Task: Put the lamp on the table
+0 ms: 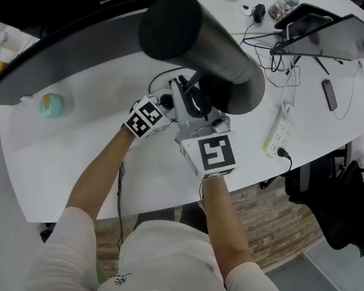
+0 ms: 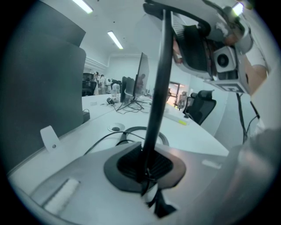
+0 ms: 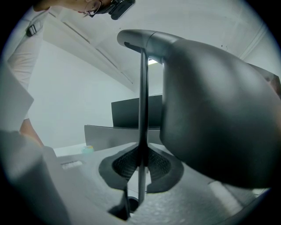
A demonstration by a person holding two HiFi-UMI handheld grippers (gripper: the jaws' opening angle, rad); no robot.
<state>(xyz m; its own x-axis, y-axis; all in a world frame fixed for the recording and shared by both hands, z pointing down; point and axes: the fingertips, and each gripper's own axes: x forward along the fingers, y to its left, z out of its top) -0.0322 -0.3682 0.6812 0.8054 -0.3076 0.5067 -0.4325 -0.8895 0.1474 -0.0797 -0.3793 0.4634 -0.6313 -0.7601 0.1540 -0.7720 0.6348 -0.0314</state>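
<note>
The left hand-held gripper [image 2: 147, 169] is closed narrowly on the thin black stem [image 2: 156, 88] of the lamp [image 1: 202, 52], its ribbed pads pressing on the rod from either side. The right hand-held gripper [image 3: 140, 165] clamps the same stem in the same way, close to the left one, so both hands carry one slim rod. From these grips the stem runs up to a bent top arm, and the large dark cylindrical shade [image 3: 219, 114] hangs just beside it, filling the right side of the right gripper view. In the head view the shade sits above both hand-held grippers and hides the lower part of the lamp, so I cannot tell whether its foot touches the white bench [image 1: 89, 157]. The lamp is over the bench, near its middle, upright or close to it. A dark cable [image 2: 105, 140] lies on the surface near it. Farther out are a white power strip [image 1: 280, 130] to the right and a large dark screen [image 1: 56, 49] to the left, both well apart from the lamp. My reading is that the carrying is mostly done. What is left is to settle the foot firmly on the bench, check that the lamp stands on its own, and open both sets of jaws.
</note>
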